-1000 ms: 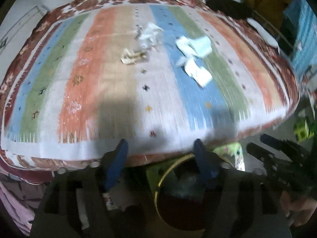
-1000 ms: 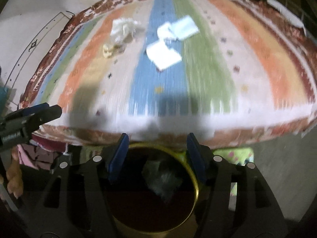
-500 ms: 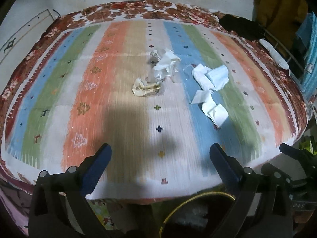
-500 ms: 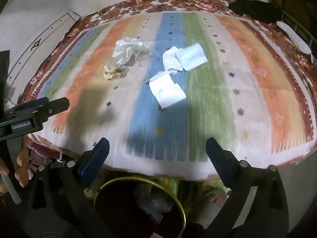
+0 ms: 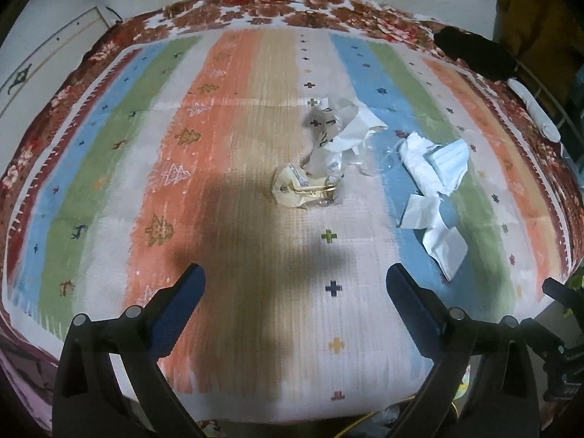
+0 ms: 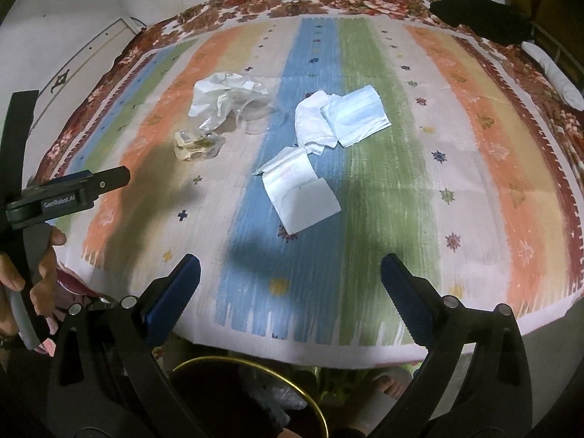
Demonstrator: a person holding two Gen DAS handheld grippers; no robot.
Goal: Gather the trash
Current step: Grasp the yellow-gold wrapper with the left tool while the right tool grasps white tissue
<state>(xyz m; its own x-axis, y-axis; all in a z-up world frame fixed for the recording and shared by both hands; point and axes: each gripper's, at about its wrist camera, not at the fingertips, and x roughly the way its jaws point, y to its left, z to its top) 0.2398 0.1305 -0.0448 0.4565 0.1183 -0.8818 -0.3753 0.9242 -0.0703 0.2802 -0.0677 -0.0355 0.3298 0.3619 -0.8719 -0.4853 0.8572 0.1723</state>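
Trash lies on a striped mat (image 5: 226,219): a small yellowish wrapper (image 5: 301,190), crumpled white paper with clear plastic (image 5: 341,135), a blue face mask (image 5: 450,158), a crumpled white tissue (image 5: 419,168) and a folded white tissue (image 5: 438,233). In the right wrist view the wrapper (image 6: 193,144), paper (image 6: 222,96), mask (image 6: 356,115) and folded tissue (image 6: 301,193) show too. My left gripper (image 5: 295,283) is open and empty above the mat's near part. My right gripper (image 6: 290,273) is open and empty, above the mat's near edge; the left gripper (image 6: 73,191) shows at its left.
A dark bin with a gold rim (image 6: 252,398) stands on the floor below the mat's near edge, with trash inside. A black object (image 6: 478,16) lies at the far right corner. A white roll (image 5: 536,109) lies at the right edge.
Both grippers have opened wide and moved forward from over the bin to above the mat. The trash now looks nearer.
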